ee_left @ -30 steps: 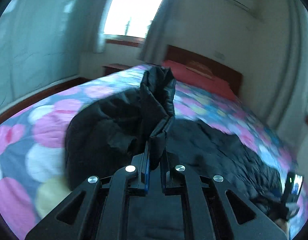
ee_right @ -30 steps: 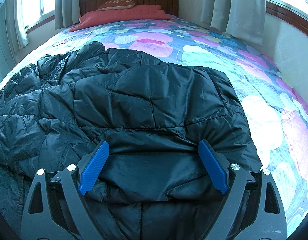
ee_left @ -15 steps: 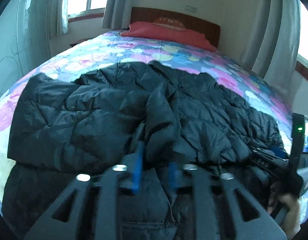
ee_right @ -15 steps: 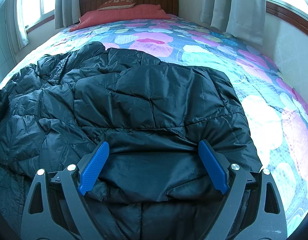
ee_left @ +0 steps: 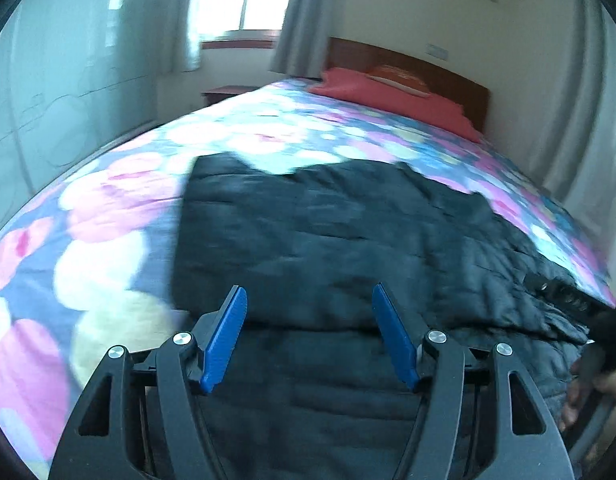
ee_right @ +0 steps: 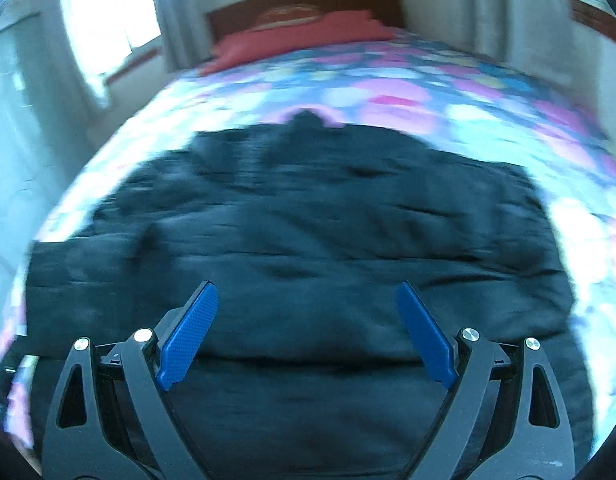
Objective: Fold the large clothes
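A large black quilted jacket (ee_left: 340,232) lies spread on the flowered bedspread (ee_left: 107,240), its sides folded inward. In the left wrist view my left gripper (ee_left: 310,300) hovers over the jacket's near edge, its jaws opening, with nothing pinched between the blue pads (ee_left: 227,332). In the right wrist view, which is blurred by motion, the jacket (ee_right: 308,232) fills the middle. My right gripper (ee_right: 308,294) stands wide open above it and holds nothing. The right gripper's body and a hand (ee_left: 596,392) show at the left view's right edge.
Red pillows (ee_left: 392,96) and a wooden headboard (ee_left: 428,76) are at the far end of the bed. Windows with grey curtains (ee_left: 308,12) stand behind. A wall (ee_left: 67,100) runs along the left side. Bedspread (ee_right: 428,92) lies bare beyond the jacket.
My left gripper was shut on a raised fold of the jacket, carried it over, let it go and opened. The fold now lies flat. My right gripper pulled back, still open.
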`<action>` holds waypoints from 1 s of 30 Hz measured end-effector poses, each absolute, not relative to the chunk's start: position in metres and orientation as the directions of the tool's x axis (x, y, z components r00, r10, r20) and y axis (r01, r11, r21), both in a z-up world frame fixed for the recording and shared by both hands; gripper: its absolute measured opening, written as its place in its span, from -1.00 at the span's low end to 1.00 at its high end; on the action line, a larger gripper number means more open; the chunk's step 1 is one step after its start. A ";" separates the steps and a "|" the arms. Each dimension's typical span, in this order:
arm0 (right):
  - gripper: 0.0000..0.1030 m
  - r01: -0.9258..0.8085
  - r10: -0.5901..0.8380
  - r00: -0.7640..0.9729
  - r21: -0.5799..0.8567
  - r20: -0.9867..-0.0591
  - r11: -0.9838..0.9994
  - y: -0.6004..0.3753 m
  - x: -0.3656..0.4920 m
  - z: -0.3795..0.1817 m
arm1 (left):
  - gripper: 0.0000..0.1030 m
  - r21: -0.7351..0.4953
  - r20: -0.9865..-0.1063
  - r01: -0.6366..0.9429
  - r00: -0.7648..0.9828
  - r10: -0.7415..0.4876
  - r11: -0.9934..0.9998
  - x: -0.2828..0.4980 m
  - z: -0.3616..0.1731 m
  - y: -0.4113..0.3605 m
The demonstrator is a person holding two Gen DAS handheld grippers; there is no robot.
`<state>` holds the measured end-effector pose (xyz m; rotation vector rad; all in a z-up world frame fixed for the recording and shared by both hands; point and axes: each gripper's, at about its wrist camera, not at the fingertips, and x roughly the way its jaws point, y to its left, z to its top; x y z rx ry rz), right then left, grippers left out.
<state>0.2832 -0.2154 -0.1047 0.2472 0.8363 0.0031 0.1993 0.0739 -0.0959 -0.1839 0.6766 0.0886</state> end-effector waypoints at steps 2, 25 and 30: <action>0.76 0.047 0.157 0.662 0.250 -0.733 0.967 -0.189 0.293 -0.102 | 0.26 -0.134 -0.635 -0.173 0.771 0.049 0.976 0.197 -0.098 0.088; -0.78 0.118 -0.027 0.719 0.084 -0.694 0.989 -0.228 0.294 -0.083 | 0.26 -0.137 -0.647 -0.204 0.760 0.069 0.969 0.213 -0.102 0.113; -0.77 0.216 -0.100 0.667 0.063 -0.738 0.974 -0.282 0.299 -0.109 | 0.26 -0.124 -0.649 -0.160 0.760 0.043 0.979 0.228 -0.102 0.096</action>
